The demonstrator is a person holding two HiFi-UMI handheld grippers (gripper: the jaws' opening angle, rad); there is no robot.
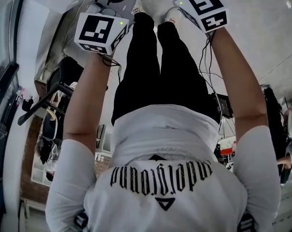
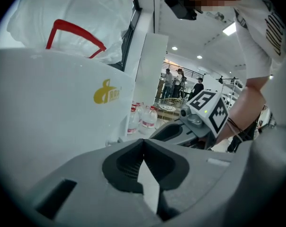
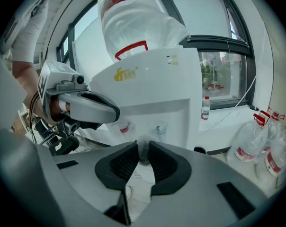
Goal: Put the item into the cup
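Translucent greyish item [image 3: 143, 155], small, identity unclear, sits upright between tips of right gripper [image 3: 144, 144], jaws half closed and pinching it. Beside it, left gripper [image 2: 144, 143] fully closed, empty. Cup not made out anywhere; white water dispenser [image 3: 157, 93] straight ahead of held item.

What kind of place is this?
Probably a corner of an office or workshop, indoors: there's a water dispenser, spare water bottles standing beside it, and big windows behind.
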